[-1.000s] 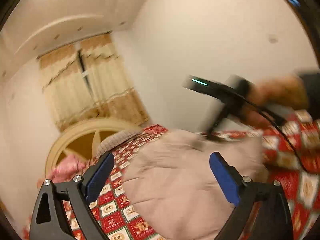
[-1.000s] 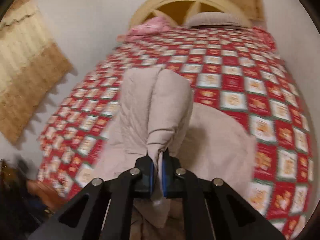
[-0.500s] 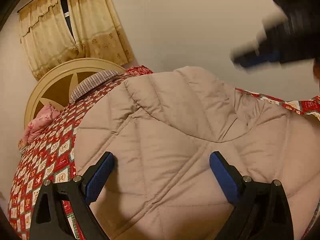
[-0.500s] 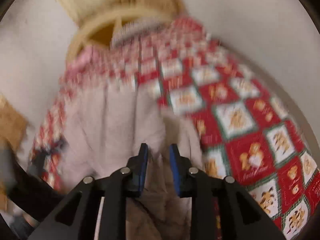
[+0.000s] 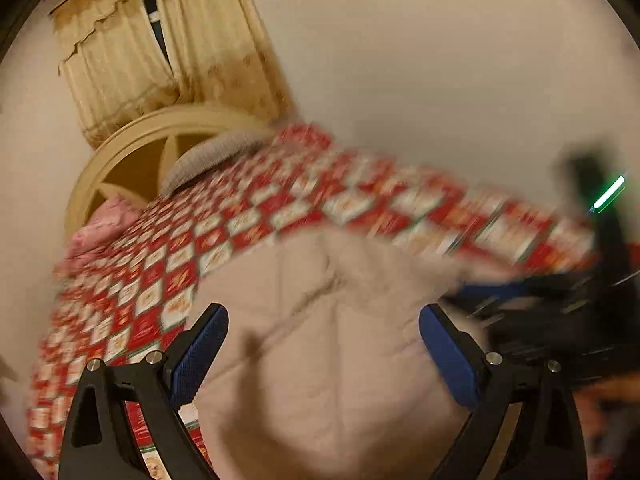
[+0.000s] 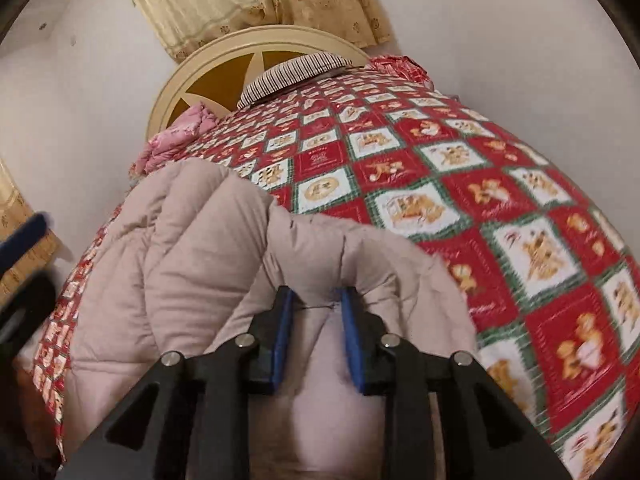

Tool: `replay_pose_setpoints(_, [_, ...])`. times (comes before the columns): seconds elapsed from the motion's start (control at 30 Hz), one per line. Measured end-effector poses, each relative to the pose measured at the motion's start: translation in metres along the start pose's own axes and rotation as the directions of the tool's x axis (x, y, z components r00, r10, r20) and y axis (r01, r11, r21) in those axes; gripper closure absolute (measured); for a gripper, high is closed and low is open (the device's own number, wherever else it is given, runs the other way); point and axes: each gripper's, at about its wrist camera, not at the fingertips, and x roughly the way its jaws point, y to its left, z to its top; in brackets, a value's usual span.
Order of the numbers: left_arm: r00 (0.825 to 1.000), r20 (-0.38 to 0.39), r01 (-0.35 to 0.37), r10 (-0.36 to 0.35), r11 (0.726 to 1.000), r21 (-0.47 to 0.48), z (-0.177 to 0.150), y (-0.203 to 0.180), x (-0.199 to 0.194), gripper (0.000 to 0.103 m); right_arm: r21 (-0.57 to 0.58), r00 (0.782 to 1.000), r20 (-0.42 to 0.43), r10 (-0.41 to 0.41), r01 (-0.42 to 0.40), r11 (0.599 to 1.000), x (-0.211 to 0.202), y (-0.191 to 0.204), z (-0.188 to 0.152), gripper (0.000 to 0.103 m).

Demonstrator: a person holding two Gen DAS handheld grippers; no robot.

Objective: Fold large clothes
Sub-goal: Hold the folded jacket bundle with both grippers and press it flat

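Your left gripper (image 5: 322, 344) hangs over the coat (image 5: 328, 360) with its jaws wide apart and nothing between them; the blur hides whether the pads (image 5: 200, 348) touch the fabric. The coat, a pale quilted one, lies on the quilt (image 5: 168, 268) near the foot of the bed, well apart from the pillow (image 5: 212, 156) and the headboard (image 5: 132, 152). Further right, your right gripper (image 6: 316, 332) has its jaws partly apart with a ridge of the coat (image 6: 180, 264) rising between them; its pads (image 6: 282, 340) stand just beside the fabric on either side, and I cannot tell whether they press it, so treat the hold as loose at best. As for progress, the coat looks bunched into thick rolls on its left half and slumped on the right, not flat and not squared, so judge the fold as under way and far from finished. What is left, by this view: spread or align the bulky layers, bring one half over the other, and press the stack even. To the right the quilt (image 6: 500, 200) lies open as far as the wall.
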Motion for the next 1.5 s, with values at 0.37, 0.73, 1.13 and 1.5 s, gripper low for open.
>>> replay_pose_setpoints(0.37, [0.997, -0.012, 0.068, -0.070, 0.986, -0.150, -0.038, 0.018, 0.038, 0.001, 0.048, 0.998, -0.041, 0.039, -0.037, 0.998, 0.021, 0.000, -0.013, 0.074])
replay_pose_setpoints(0.73, [0.995, -0.035, 0.085, -0.093, 0.978, -0.193, -0.046, 0.021, 0.053, 0.001, 0.033, 0.998, -0.070, 0.005, -0.003, 0.999, 0.033, 0.003, -0.014, 0.075])
replay_pose_setpoints(1.13, [0.991, -0.077, 0.090, -0.108, 0.974, -0.208, -0.047, 0.021, 0.065, 0.001, 0.021, 0.995, -0.091, -0.029, 0.031, 0.999, 0.042, 0.005, -0.014, 0.076])
replay_pose_setpoints(1.5, [0.990, -0.087, 0.091, -0.111, 0.973, -0.212, -0.048, 0.021, 0.068, 0.001, 0.021, 0.995, -0.093, -0.033, 0.035, 0.999, 0.044, 0.006, -0.014, 0.076])
